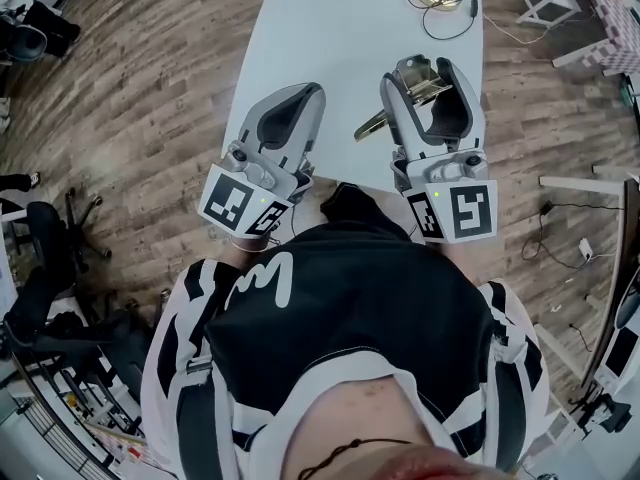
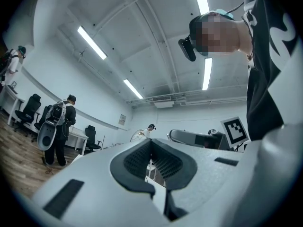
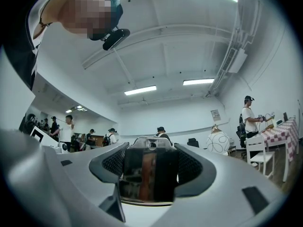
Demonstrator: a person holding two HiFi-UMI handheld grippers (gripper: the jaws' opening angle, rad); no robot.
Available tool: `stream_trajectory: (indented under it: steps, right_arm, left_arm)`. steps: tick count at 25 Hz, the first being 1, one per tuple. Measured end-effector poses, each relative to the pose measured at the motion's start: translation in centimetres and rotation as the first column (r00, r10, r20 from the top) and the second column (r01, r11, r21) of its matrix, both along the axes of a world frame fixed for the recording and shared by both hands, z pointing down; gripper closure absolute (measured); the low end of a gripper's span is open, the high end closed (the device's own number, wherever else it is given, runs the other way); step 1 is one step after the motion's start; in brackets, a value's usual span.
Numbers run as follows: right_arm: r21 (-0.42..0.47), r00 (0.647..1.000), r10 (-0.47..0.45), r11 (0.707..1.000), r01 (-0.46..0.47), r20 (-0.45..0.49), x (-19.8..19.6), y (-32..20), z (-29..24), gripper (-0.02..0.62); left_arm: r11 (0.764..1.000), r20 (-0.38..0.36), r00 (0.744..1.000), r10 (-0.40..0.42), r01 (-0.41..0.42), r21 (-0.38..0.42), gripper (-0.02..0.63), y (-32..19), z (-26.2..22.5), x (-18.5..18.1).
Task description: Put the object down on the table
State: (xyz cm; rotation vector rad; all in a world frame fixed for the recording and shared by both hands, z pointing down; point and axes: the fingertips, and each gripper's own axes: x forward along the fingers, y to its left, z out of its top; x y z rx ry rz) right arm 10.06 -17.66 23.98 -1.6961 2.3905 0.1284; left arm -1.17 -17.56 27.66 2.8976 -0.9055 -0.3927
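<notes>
Right gripper (image 1: 432,81) is clamping a shiny metal object (image 3: 150,181) over the white table (image 1: 330,28). Left gripper (image 1: 295,108) is sitting closed on nothing. Lowering the object until it's resting flat before opening the jaws is looking like the safest way.

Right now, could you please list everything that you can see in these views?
Metal object: one, shiny, between the right gripper's jaws.
Table: one, white, under both grippers.
Cables: a tangle, black and gold-toned, at the table's far end.
Office chair: one, black, on the wood floor at left.
People: several, far across the room.
Left gripper: grey, jaws together, empty.
Right gripper: grey, shut on the metal object.
</notes>
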Motion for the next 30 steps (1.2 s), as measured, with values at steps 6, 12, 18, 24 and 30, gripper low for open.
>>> stream_trajectory:
  steps: [6,12,18,24,30]
  right_arm:
    - [-0.013,1.000,-0.008,1.000,0.008,0.001,1.1,-2.5,0.5,0.296]
    - [-0.028,0.999,-0.036,0.999,0.036,-0.006,1.3,-4.9,1.1,0.296]
    - [-0.059,0.998,-0.060,0.996,0.059,-0.002,1.8,-7.5,2.3,0.295]
    - [-0.079,0.998,-0.055,0.995,0.055,0.001,1.6,-9.2,2.6,0.296]
    - [-0.100,0.999,-0.037,0.994,0.035,-0.010,1.4,-10.6,3.4,0.295]
  left_arm:
    - [1.000,-0.006,1.000,-0.017,0.017,0.006,0.601,-2.6,-0.2,0.9]
    - [1.000,-0.007,1.000,-0.021,0.021,0.002,0.601,-4.7,0.2,2.1]
    - [0.999,-0.015,0.999,-0.036,0.036,0.002,0.601,-6.7,0.2,2.8]
    - [0.999,-0.005,0.999,-0.041,0.041,-0.012,0.601,-8.5,0.4,2.2]
    - [0.999,-0.001,1.000,-0.027,0.027,-0.018,0.601,-10.0,0.5,1.8]
